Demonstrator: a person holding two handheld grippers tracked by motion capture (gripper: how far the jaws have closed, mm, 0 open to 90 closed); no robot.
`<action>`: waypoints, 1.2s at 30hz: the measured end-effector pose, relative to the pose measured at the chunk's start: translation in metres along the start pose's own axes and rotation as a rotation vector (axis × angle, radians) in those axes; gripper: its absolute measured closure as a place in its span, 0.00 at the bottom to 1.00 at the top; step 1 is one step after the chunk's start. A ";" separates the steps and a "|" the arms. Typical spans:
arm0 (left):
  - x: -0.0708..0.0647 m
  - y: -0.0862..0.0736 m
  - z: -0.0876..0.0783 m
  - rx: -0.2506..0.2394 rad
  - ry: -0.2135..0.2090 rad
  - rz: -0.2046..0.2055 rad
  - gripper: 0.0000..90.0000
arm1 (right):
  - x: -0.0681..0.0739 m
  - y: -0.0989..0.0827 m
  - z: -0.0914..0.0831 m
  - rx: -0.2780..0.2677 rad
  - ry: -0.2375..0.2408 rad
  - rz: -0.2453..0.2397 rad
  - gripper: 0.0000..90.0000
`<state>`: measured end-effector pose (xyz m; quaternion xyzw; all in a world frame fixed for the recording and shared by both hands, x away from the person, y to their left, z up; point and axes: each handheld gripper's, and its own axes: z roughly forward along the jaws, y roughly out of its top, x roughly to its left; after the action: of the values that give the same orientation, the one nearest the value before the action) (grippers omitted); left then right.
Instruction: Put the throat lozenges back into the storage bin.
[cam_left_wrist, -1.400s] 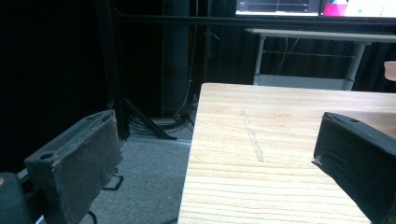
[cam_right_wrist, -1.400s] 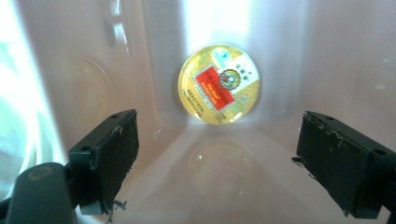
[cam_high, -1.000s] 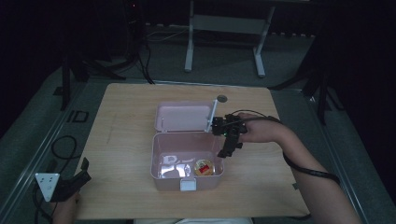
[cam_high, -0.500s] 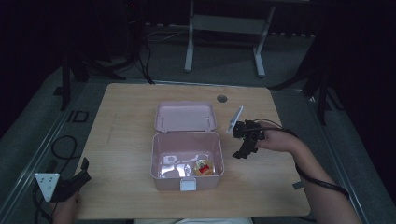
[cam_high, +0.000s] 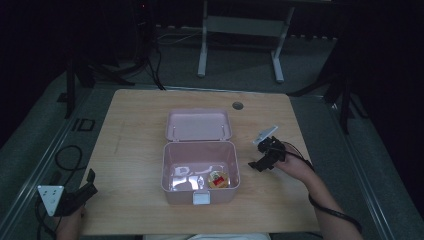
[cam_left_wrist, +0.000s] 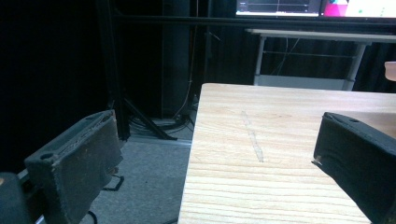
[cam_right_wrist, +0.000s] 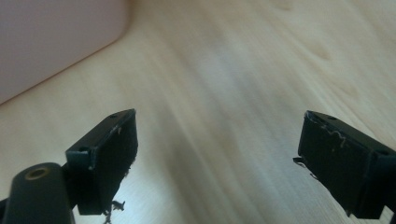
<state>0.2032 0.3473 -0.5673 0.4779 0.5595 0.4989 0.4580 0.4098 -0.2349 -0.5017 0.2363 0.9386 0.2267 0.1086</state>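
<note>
- Across the middle of the wooden tabletop (cam_high: 135, 150), toward its near edge, stands an open pink box (cam_high: 200, 172), its lid (cam_high: 198, 125) laid back toward the far edge, its long axis running left to right.
- Right claw (cam_high: 261, 165), jaws wide apart and empty, sits just right of the box.
- Left claw (cam_high: 82, 192), also agape and empty, rests at the near left corner.
- Inside the box lies a small round yellow-and-red item (cam_high: 218, 179).

The right tool (cam_high: 261, 165) hangs with jaws spread wide and empty, while the left tool (cam_high: 86, 184) rests low, likewise agape.
</note>
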 end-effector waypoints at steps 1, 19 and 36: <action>0.000 0.000 0.000 0.000 -0.001 -0.001 0.01 | -0.001 -0.004 0.002 -0.026 -0.014 0.022 0.13; 0.000 0.000 0.000 0.000 0.002 -0.002 0.01 | -0.025 -0.093 0.005 -0.291 -0.237 0.369 0.13; 0.000 0.000 0.000 -0.002 -0.002 -0.003 0.01 | -0.031 -0.139 -0.019 -0.381 -0.408 0.587 0.13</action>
<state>0.2030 0.3475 -0.5674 0.4771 0.5593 0.4983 0.4596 0.3760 -0.3663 -0.5486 0.5101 0.7317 0.3662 0.2653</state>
